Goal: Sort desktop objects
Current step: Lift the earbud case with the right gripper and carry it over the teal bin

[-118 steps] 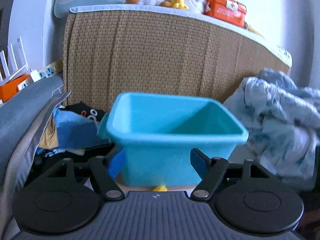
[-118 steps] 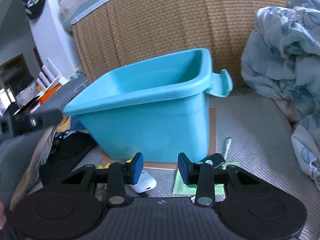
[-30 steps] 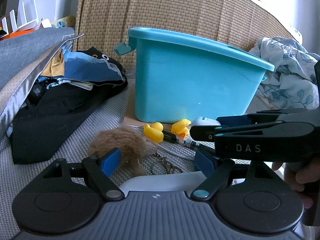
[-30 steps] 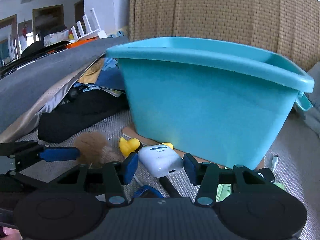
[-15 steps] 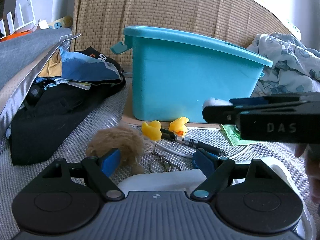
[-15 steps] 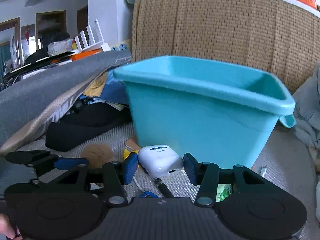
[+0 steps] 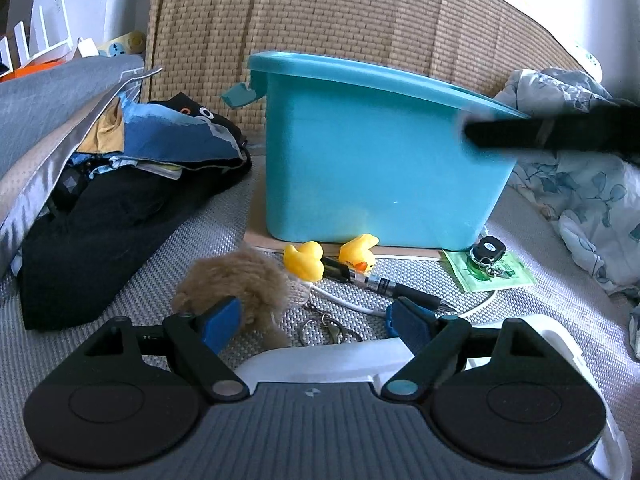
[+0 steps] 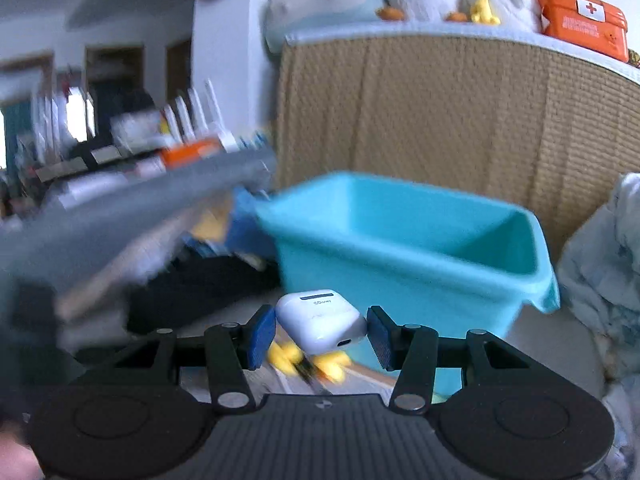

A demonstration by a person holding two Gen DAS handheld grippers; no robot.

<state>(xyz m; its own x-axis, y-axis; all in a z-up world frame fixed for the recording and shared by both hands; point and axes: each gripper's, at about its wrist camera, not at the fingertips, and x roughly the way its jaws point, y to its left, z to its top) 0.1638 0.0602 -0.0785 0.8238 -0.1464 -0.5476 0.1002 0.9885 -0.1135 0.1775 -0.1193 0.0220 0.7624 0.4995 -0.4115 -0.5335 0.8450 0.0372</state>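
Note:
A teal plastic bin [image 7: 380, 152] stands on the woven grey seat; the right wrist view looks into its hollow [image 8: 420, 236]. My right gripper [image 8: 320, 332] is shut on a white earbud case [image 8: 320, 320], lifted in front of the bin's near wall. From the left wrist view, that gripper shows as a blurred black bar [image 7: 560, 132] at the bin's right rim. My left gripper [image 7: 316, 318] is open and low over the seat, its left pad beside a brown fluffy keychain [image 7: 236, 280]. Two yellow ducks [image 7: 304, 260], a black pen [image 7: 384, 282] and a car key [image 7: 488, 248] lie before the bin.
Dark clothes and a grey cushion [image 7: 60, 92] pile up at the left. A crumpled floral cloth [image 7: 592, 208] lies at the right. A wicker headboard [image 7: 320, 20] rises behind the bin. A white object [image 7: 320, 356] sits under my left gripper. A green packet [image 7: 488, 276] lies under the key.
My right gripper has risen with the earbud case from seat level to about the bin's rim. The left gripper has stayed where it was.

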